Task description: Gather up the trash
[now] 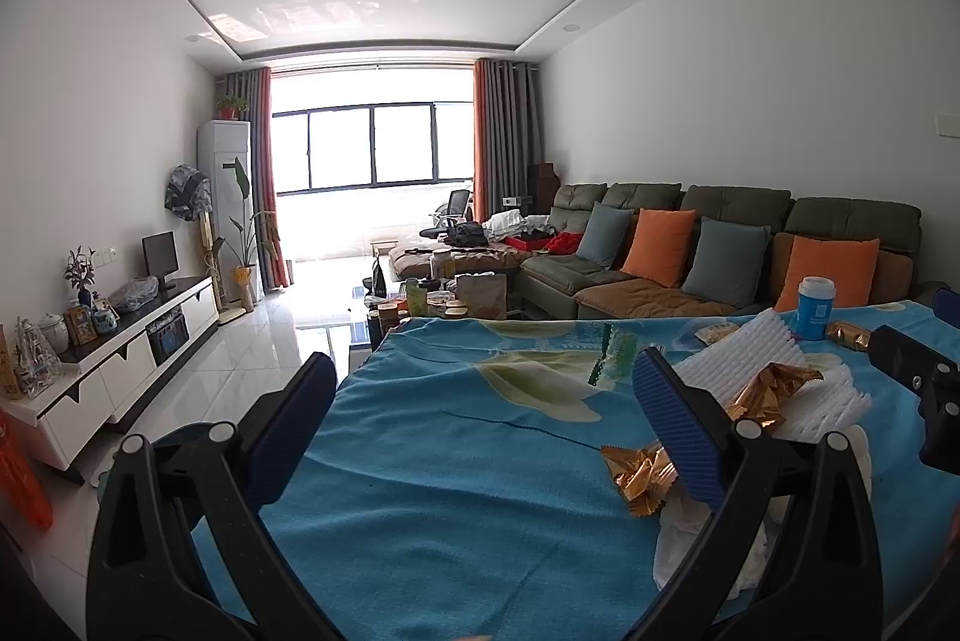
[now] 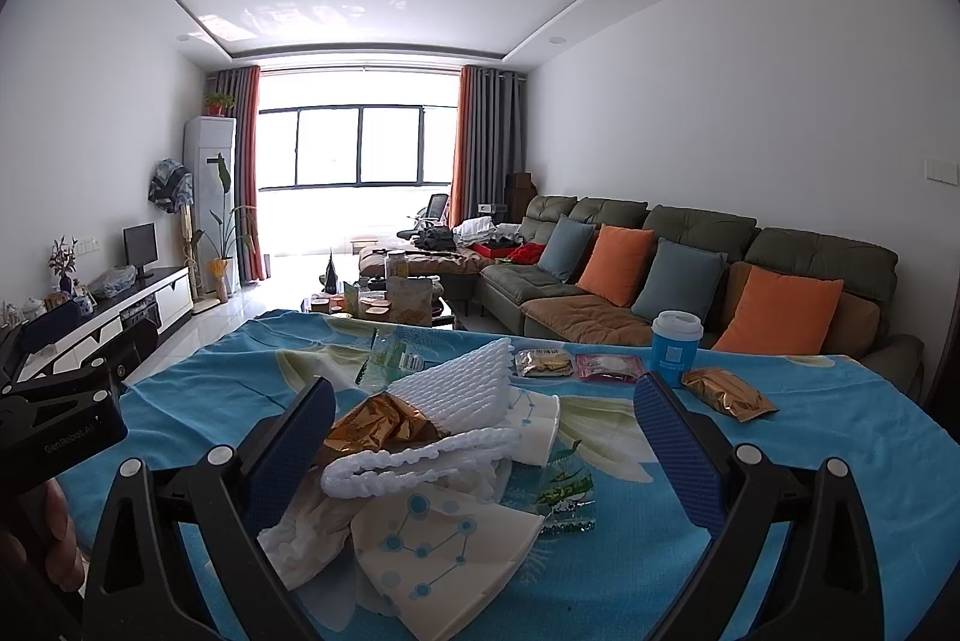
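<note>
Table: a blue floral cloth is covering it; the trash is lying in one heap toward the near middle, with a few pieces strung along the far edge.
Heap: white foam netting is sitting on top, a gold foil wrapper is tucked against its near-left end, flattened paper cups with a blue dot pattern are lying underneath, and a green wrapper is lying just right of them.
Far pieces: a blue paper cup is standing upright, with a gold packet just right of it.
Right gripper: jaws are standing wide apart, holding nothing; the heap is lying directly between and ahead of them, with the left pad near the gold foil wrapper.
Left gripper: jaws are likewise standing wide apart and empty; mostly bare cloth is lying between them. A second crumpled gold wrapper is lying at its right pad, partly hidden behind it.
Key relation: the heap is sitting off to the right of the left gripper, squarely in front of the right one.
Long axis: the foam netting is running from near-left to far-right, oblique to the right jaws' gap.
Judgement: the right hand looks nearer and better lined up for the first pick.
</note>
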Demonstrator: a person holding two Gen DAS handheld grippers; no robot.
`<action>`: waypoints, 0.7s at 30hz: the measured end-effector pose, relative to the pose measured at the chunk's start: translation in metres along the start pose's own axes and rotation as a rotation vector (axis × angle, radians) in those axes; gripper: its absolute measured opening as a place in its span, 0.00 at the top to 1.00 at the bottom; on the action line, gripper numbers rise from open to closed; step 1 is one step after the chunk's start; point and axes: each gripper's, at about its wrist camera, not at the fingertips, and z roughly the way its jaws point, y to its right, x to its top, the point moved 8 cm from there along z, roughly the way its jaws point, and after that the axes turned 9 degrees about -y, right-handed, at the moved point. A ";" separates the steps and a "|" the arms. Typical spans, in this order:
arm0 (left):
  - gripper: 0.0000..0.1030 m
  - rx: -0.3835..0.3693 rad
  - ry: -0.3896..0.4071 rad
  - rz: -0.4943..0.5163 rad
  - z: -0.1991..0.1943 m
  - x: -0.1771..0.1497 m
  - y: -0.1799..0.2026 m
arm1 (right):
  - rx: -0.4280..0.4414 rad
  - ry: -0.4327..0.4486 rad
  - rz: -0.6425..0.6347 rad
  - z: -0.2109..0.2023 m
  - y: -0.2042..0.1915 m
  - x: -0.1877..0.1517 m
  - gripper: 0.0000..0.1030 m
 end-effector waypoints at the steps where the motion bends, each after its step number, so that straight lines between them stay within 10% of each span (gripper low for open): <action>1: 0.05 -0.001 0.000 -0.001 0.000 0.000 0.000 | 0.001 0.000 0.000 0.000 0.000 0.000 0.06; 21: 0.05 -0.002 0.000 -0.001 -0.001 0.002 0.003 | 0.003 -0.003 0.002 0.001 0.000 -0.001 0.06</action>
